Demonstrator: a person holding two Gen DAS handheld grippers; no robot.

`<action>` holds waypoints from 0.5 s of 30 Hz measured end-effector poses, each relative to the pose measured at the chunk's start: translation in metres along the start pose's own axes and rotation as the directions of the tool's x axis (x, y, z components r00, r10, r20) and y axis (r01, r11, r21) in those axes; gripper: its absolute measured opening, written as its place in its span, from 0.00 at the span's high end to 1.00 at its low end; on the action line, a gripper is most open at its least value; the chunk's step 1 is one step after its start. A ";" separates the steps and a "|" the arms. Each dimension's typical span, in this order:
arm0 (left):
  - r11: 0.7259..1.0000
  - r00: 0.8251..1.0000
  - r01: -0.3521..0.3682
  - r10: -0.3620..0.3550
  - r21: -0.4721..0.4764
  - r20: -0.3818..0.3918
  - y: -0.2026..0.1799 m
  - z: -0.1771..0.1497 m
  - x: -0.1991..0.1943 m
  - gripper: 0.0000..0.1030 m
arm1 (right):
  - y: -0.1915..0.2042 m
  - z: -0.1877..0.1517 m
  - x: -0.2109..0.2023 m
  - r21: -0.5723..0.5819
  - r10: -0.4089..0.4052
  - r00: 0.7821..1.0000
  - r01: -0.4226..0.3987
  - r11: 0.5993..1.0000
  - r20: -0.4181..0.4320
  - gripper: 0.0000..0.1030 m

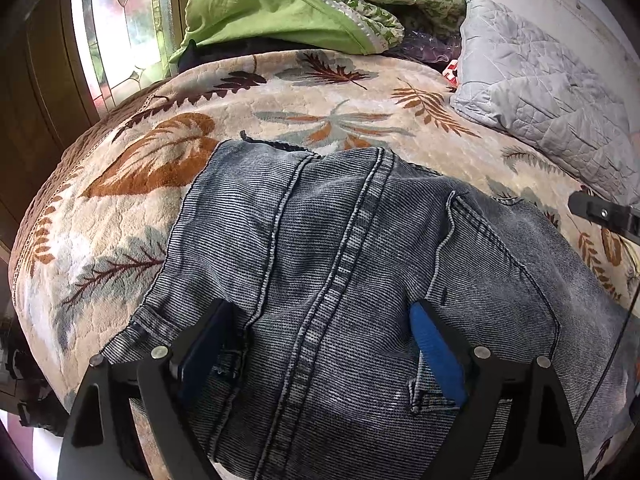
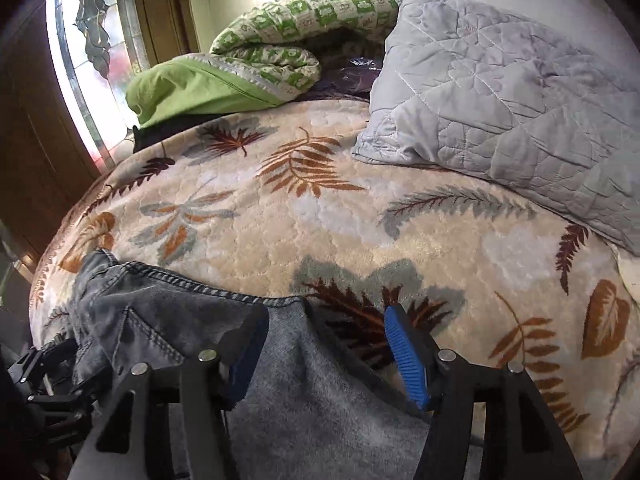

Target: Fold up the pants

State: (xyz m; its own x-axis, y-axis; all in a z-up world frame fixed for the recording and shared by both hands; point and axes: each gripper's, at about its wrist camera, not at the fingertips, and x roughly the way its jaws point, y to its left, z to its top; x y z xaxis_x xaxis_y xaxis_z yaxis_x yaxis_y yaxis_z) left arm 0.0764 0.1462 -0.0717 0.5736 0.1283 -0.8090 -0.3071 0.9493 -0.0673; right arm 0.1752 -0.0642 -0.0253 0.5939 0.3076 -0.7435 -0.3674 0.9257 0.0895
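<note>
Grey-blue denim pants [image 1: 352,264] lie in a folded bundle on the leaf-patterned blanket [image 1: 132,208] of a bed. My left gripper [image 1: 320,320] is open, its blue-padded fingers spread over the near part of the pants, straddling a stitched seam. The pants also show in the right wrist view [image 2: 168,320] at the lower left, with a hem edge running across. My right gripper [image 2: 326,328] is open over the right edge of the denim, its left finger above the cloth and its right finger above the blanket [image 2: 360,216]. A black part of the right gripper [image 1: 604,212] shows at the right edge of the left wrist view.
A grey quilted pillow [image 2: 500,92] lies at the back right. A green cloth [image 2: 192,88] and a green-patterned quilt [image 2: 296,20] are piled at the back by a window [image 2: 88,60]. The bed edge drops off at the left.
</note>
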 end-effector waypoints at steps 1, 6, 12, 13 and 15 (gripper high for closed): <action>1.000 1.000 0.002 -0.002 -0.014 0.007 0.001 -0.001 -0.001 0.12 | 0.000 -0.008 -0.005 0.032 0.040 0.999 -0.039 0.999 -0.021 0.38; 1.000 0.998 -0.022 0.023 -0.017 0.052 -0.002 -0.007 -0.005 0.12 | -0.014 -0.049 0.039 0.155 0.081 0.971 -0.047 0.987 -0.224 0.28; 0.999 0.993 0.027 -0.021 -0.045 0.114 0.005 -0.012 -0.030 0.12 | -0.004 -0.060 -0.056 0.145 0.061 0.997 -0.054 0.988 -0.045 0.28; 0.998 0.992 0.043 -0.036 -0.053 0.119 0.005 -0.014 -0.036 0.12 | -0.004 -0.068 -0.070 0.133 0.059 0.998 -0.054 0.990 -0.033 0.28; 0.997 0.990 0.068 -0.062 -0.045 0.124 0.003 -0.019 -0.049 0.12 | -0.012 -0.092 -0.094 0.148 0.036 0.999 -0.033 0.988 -0.017 0.27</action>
State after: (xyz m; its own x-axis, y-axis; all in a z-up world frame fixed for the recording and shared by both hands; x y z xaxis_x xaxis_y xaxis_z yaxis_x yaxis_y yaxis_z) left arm 0.0328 0.1375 -0.0436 0.6810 0.1039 -0.7248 -0.3014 0.9419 -0.1482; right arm 0.0575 -0.1248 -0.0176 0.5676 0.3370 -0.7511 -0.2769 0.9374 0.2113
